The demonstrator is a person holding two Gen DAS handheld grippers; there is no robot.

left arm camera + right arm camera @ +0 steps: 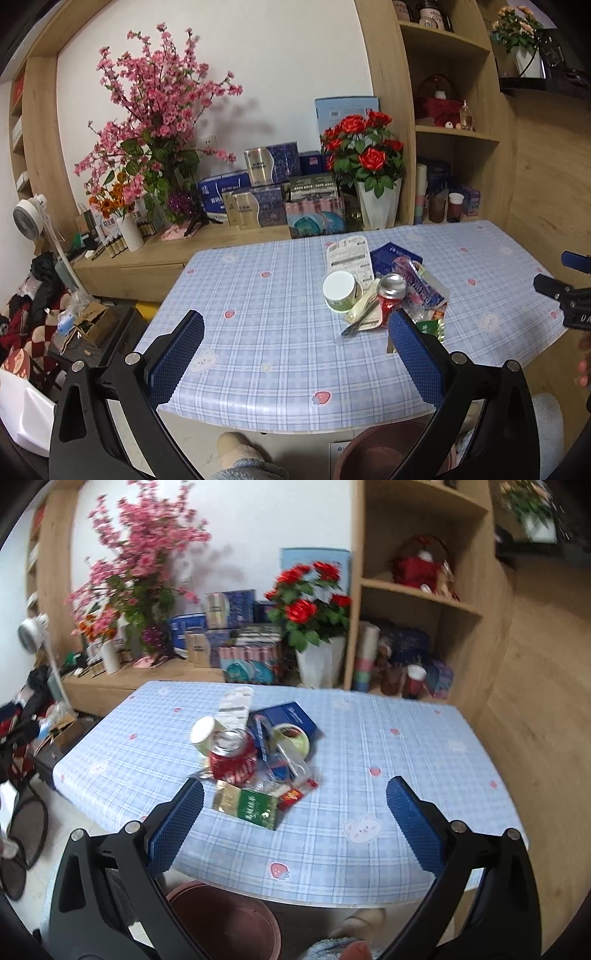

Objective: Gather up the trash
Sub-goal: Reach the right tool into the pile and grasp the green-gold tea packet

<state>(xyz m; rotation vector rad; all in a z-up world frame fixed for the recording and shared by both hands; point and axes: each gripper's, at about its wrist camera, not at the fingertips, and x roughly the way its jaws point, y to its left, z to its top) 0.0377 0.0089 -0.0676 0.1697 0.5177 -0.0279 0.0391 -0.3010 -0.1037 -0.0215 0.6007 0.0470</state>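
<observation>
Closest to you, down below the table edge, there's the brownish-red bin, sitting by your feet, so that's presumably where everything ends up. Both claws are spread wide with nothing in them: the right gripper and the left gripper both hover above the near edge of the table, pointing forward over the checked cloth. The relation that matters: the trash pile sits roughly mid-table, and from the right claw it's dead ahead and a bit left of centre, with the green and gold wrapper lying flat just past the left finger, its long side running across your line of approach. From the left claw the pile is off to the right, the red can half tucked behind its right finger. So I'd say the right hand is the nearer one, and the wrapper is the natural first grab, probably with a downward tilt since it's so flat. Behind it the red can stands upright, slightly crushed, then the white-lidded tub, and further back the blue packet. The right view is a bit blurry.
</observation>
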